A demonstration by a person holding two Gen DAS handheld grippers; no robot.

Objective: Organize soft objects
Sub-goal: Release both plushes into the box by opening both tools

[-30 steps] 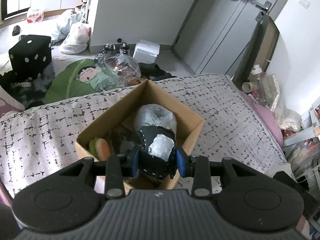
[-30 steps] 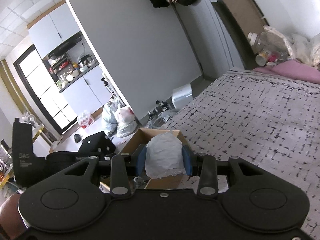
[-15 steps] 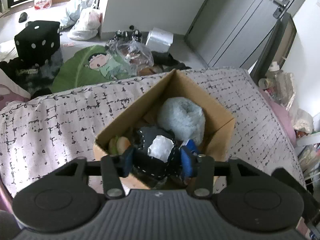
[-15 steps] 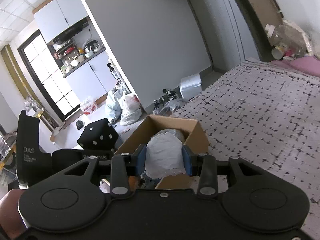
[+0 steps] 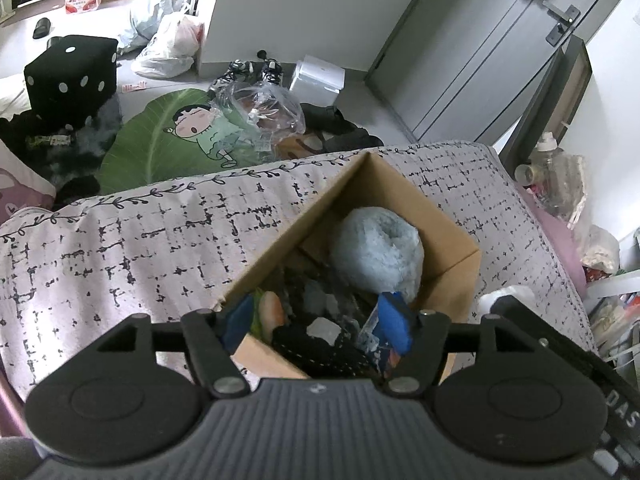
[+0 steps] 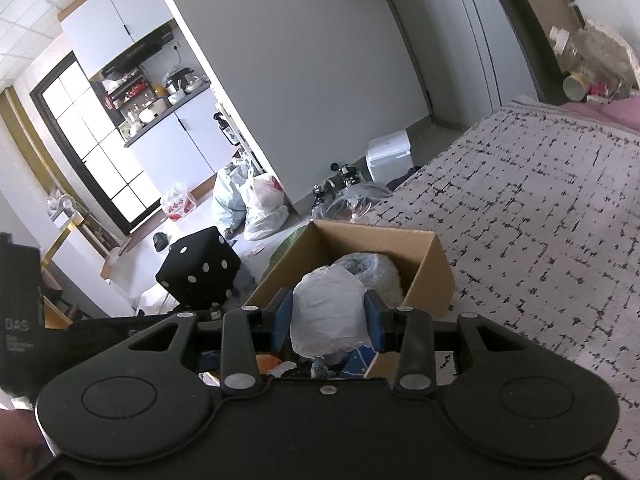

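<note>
A brown cardboard box stands on the patterned bed cover. In it lie a pale blue fluffy ring, an orange and green soft piece and a black stitched soft object with a white patch. My left gripper is open over the box's near corner, with the black object loose below it. My right gripper is shut on a white soft bundle, held just above the box.
The bed's far edge drops to a floor with a black dice cushion, a green leaf mat, plastic bags and a white bin. Clutter with a bottle lies at the bed's right side.
My left gripper has opened and let the black stitched object fall into the box. My right gripper, still holding the white bundle, has come closer over the box.
</note>
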